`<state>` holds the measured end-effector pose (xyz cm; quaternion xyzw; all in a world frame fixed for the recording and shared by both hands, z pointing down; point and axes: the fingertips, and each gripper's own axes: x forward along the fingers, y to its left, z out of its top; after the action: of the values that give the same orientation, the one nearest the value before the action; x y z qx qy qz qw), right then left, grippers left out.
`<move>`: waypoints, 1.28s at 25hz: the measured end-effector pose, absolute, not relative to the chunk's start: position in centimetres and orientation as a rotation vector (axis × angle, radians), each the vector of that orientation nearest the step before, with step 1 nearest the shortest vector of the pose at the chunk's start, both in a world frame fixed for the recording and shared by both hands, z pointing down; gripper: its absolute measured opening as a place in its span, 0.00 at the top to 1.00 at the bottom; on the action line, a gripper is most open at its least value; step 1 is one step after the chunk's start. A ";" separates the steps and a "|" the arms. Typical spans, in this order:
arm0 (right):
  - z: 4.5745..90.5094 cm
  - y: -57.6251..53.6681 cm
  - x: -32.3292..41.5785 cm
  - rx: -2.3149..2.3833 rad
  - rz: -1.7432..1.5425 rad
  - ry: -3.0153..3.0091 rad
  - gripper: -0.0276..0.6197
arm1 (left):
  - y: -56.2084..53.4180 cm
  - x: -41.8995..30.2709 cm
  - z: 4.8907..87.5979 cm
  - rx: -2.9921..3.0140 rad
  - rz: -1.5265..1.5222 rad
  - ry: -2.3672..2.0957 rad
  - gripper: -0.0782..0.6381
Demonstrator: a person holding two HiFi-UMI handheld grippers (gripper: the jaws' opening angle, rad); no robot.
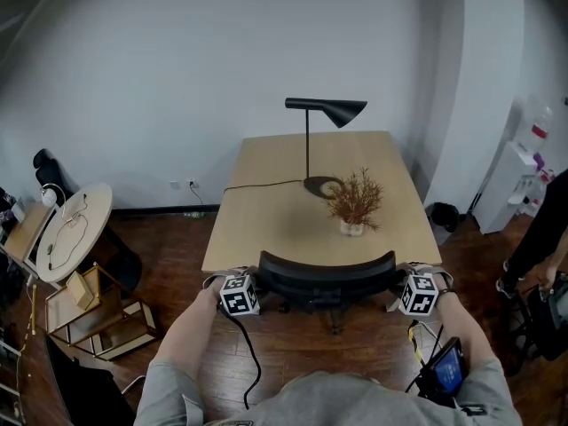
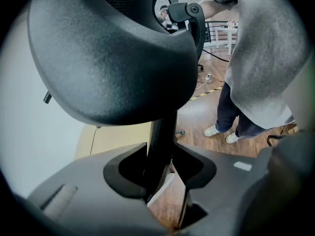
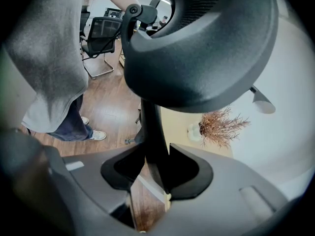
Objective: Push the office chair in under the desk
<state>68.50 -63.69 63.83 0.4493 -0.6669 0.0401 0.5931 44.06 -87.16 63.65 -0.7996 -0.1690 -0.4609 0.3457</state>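
At the near edge of the pale wooden counter (image 1: 266,211), the black office chair (image 1: 326,278) is seen from behind, its curved back lying just beside the counter's edge. The left tool (image 1: 251,287) is clamped on a slim black armrest post (image 2: 161,141) beneath a rounded, padded armrest (image 2: 108,53). The right tool (image 1: 401,289) is likewise closed on the opposite post (image 3: 152,132). A black lamp (image 1: 324,109) and a dried plant (image 1: 355,198) are carried by the counter.

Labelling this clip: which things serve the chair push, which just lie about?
Job: black mesh office chair, light wooden desk, left gripper and right gripper, each clamped on an armrest post.
Lying about: black desk lamp, dried brown plant in white pot.
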 end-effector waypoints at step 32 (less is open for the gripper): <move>57.7 -62.6 69.6 1.457 0.056 -1.578 0.66 | -90.4 40.7 57.5 -2.464 -0.836 0.127 0.68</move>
<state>69.61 -62.62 57.71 0.5961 -0.6459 0.0227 0.4764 40.75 -90.41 57.49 -0.9119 0.0471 -0.3096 0.2651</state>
